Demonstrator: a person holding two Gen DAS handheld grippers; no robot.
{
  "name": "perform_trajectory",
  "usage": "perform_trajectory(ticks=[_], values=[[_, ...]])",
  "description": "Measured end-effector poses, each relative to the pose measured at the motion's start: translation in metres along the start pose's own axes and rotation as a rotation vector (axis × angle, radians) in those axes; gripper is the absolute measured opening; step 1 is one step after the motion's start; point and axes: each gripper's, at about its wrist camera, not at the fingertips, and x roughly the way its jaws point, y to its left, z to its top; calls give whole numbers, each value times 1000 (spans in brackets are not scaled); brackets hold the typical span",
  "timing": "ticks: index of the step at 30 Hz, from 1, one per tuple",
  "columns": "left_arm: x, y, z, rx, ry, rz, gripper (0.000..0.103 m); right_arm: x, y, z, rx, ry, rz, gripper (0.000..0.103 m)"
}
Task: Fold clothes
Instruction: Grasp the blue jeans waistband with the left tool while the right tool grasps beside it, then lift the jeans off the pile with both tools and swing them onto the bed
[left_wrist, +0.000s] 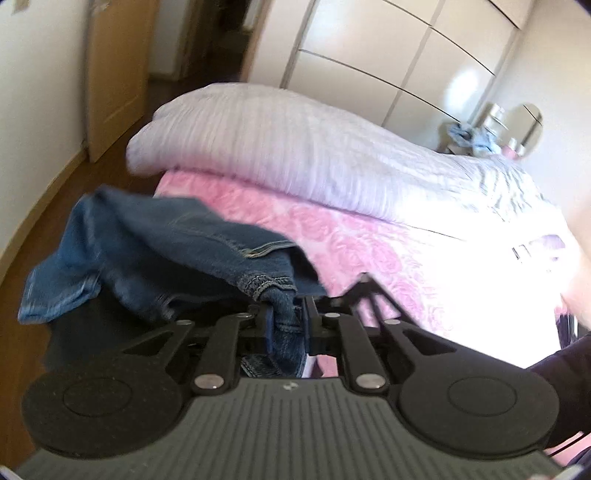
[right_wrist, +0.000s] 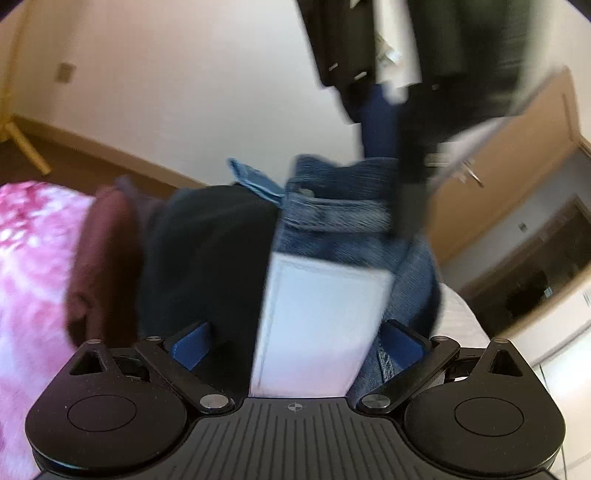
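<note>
The bed (left_wrist: 369, 236) fills most of the left wrist view, covered by a pink patterned spread with a pale lilac duvet (left_wrist: 295, 147) bunched along its far side. Behind it stands a white wardrobe (left_wrist: 388, 55), and a wooden floor (left_wrist: 122, 147) runs along the bed's left edge.

The jeans (left_wrist: 166, 243) hang in a rumpled blue mass over the near corner of the bed. A twisted bunch of their seamed denim runs down into the left gripper (left_wrist: 288, 325), whose fingers (left_wrist: 308, 325) are clenched tight on that fold, almost together, with the cloth pinched between the pads.

In the right wrist view the same jeans (right_wrist: 340, 214) lie just ahead, waistband and a belt loop uppermost, with a white pocket lining (right_wrist: 317, 317) turned outward and reaching down between the fingers. The right gripper (right_wrist: 295, 347) has its fingers (right_wrist: 192, 347) spread wide; the blue pads stand either side of the lining and denim. The view is blurred, so whether the right-hand pad touches the denim beside it I cannot tell, but neither pad presses on the cloth.

Left of the jeans lie a black garment (right_wrist: 207, 266) and a maroon one (right_wrist: 99, 266), on the pink spread (right_wrist: 33, 277). A person in dark clothes (right_wrist: 424, 55) stands behind.
</note>
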Motion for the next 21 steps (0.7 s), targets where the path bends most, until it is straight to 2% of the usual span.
perform_trajectory(ticks=[1,3,4,6,8,11,15,16,17,21], values=[[0,-6,2,10,-4,-3,11,1,-6,1,25,1,-6,100],[2,-16,6,34,2,5,11,-5,-18,0,51,-1,-16,79],[3,-21,7,46,3,3,11,-9,-24,-2,55,-1,-22,49],[2,-33,7,51,-7,-27,12,-21,-42,-9,94,11,6,48],[2,-47,8,63,-16,-54,12,-38,-61,-19,133,21,10,36],[5,-85,18,114,-31,-100,12,-71,-80,-40,176,30,-20,27],[10,-155,26,194,-52,-147,12,-140,-107,-65,256,45,-97,17],[11,-175,27,208,-52,-166,12,-160,-114,-75,284,53,-115,14],[13,-198,27,225,-49,-188,12,-178,-119,-85,305,62,-135,6],[23,-299,14,317,-27,-279,12,-262,-138,-143,429,120,-213,5]])
